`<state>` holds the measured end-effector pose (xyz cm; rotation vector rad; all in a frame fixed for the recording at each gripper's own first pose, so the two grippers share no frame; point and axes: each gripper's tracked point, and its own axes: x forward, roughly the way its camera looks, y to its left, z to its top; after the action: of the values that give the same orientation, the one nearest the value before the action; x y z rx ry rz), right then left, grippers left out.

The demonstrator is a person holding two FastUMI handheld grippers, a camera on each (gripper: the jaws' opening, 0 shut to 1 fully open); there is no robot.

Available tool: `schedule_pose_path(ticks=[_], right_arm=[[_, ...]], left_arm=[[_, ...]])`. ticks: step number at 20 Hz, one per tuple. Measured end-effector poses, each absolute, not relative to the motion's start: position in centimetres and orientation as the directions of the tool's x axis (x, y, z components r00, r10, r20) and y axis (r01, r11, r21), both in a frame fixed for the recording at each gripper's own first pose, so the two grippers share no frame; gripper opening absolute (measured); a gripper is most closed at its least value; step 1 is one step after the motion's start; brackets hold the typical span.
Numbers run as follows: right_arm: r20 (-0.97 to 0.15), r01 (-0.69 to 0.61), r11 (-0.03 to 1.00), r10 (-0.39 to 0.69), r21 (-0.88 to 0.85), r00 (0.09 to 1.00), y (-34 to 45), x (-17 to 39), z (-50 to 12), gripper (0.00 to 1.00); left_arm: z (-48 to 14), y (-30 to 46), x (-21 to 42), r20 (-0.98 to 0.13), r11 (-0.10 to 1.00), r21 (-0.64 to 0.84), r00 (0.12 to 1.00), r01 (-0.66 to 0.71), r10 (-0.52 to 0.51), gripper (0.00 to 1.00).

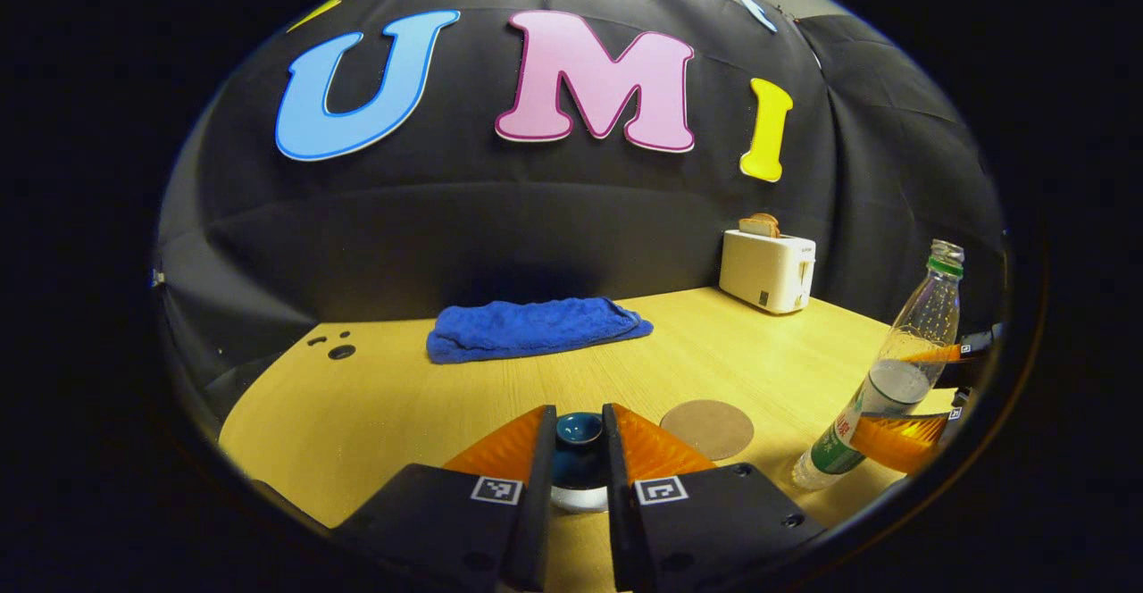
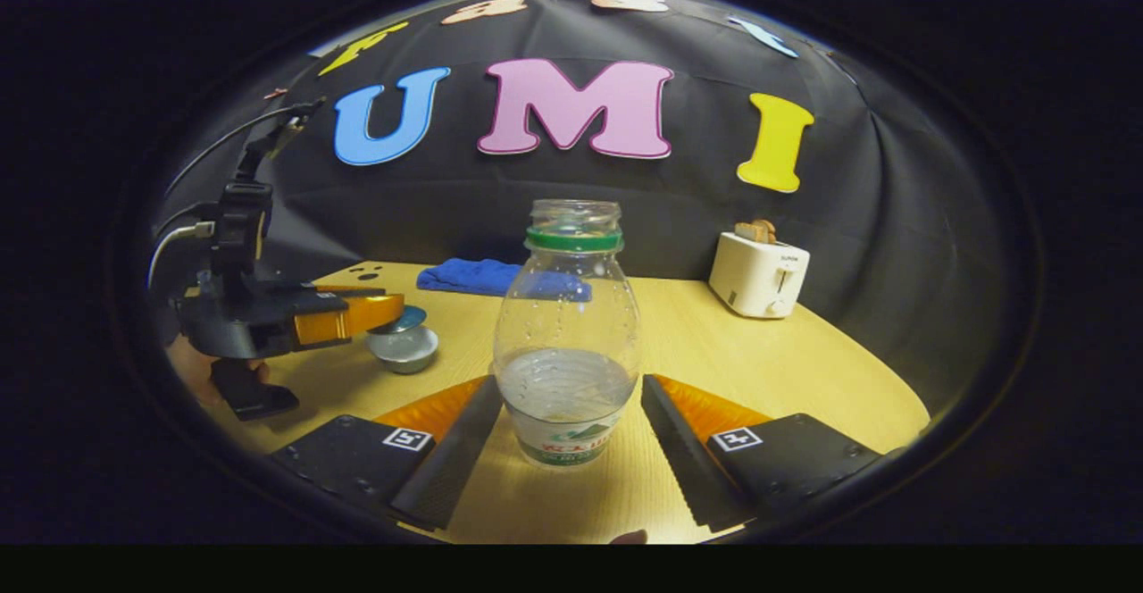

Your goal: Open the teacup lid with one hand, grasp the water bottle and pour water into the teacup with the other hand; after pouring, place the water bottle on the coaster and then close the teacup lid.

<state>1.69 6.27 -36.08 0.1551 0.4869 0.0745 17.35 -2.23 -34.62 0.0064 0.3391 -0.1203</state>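
A dark blue teacup lid [image 1: 579, 430] covers a pale teacup [image 1: 579, 496] near the table's front. My left gripper [image 1: 579, 414] is shut on the lid's knob. In the right gripper view the left gripper [image 2: 379, 312] reaches over the teacup [image 2: 404, 347], and the lid [image 2: 412, 317] sits at the rim. The uncapped water bottle [image 2: 569, 343], under half full, stands upright on the table between my right gripper's [image 2: 569, 380] fingers [image 2: 455, 450]. Their tips lie at its sides, and I cannot tell whether they press. A round brown coaster [image 1: 707, 428] lies between teacup and bottle [image 1: 902, 370].
A folded blue towel [image 1: 536, 327] lies at the back of the wooden table [image 1: 402, 396]. A white toaster [image 1: 768, 270] holding a slice of bread stands at the back right. A hand [image 2: 192, 370] holds the left gripper. Small holes [image 1: 339, 350] mark the table's far left.
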Motion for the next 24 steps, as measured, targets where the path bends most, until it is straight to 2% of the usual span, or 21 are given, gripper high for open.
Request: schedule_pose_path(ticks=[2,3,4,8,18,20,21,22,24], right_arm=[[-0.459,-0.035,0.985,0.109,0.168,0.882,6.3,1.7,-36.1,0.97],[-0.459,-0.036,0.985,0.111,0.169,0.881,6.2,1.8,-36.1,0.98],[-0.459,-0.034,0.985,0.110,0.169,0.882,6.2,1.8,-36.1,0.98],[-0.453,-0.031,0.985,0.104,0.167,0.885,5.9,2.3,-35.9,0.97],[-0.460,-0.050,0.985,0.122,0.164,0.880,6.5,2.6,-36.7,0.97],[-0.459,-0.040,0.984,0.118,0.176,0.880,6.4,3.0,-36.9,0.80],[-0.465,-0.034,0.984,0.113,0.175,0.878,6.4,3.0,-37.1,0.76],[-0.467,-0.031,0.985,0.109,0.172,0.877,6.4,3.3,-37.1,0.80],[-0.463,-0.034,0.986,0.108,0.165,0.880,6.6,3.2,-37.1,0.80]], left_arm=[[-35.1,-2.1,17.2,-0.340,0.994,-0.017,0.934,0.109,-0.109,0.31],[-35.6,-2.0,17.1,-0.351,0.994,-0.015,0.930,0.106,-0.104,0.27],[-36.1,-1.8,16.8,-0.361,0.995,-0.016,0.927,0.101,-0.100,0.31],[-37.2,-1.7,16.2,-0.379,0.996,-0.030,0.921,0.085,-0.091,0.31],[-35.5,-1.6,16.0,-0.346,0.995,-0.020,0.933,0.099,-0.100,0.32],[-34.5,-1.2,16.0,-0.330,0.996,-0.028,0.940,0.083,-0.088,0.31],[-34.0,-0.8,15.8,-0.321,0.997,-0.030,0.944,0.072,-0.078,0.31],[-33.4,-0.5,15.7,-0.314,0.997,-0.033,0.947,0.063,-0.070,0.31],[-32.3,0.3,15.4,-0.300,0.998,-0.035,0.952,0.046,-0.054,0.31]])
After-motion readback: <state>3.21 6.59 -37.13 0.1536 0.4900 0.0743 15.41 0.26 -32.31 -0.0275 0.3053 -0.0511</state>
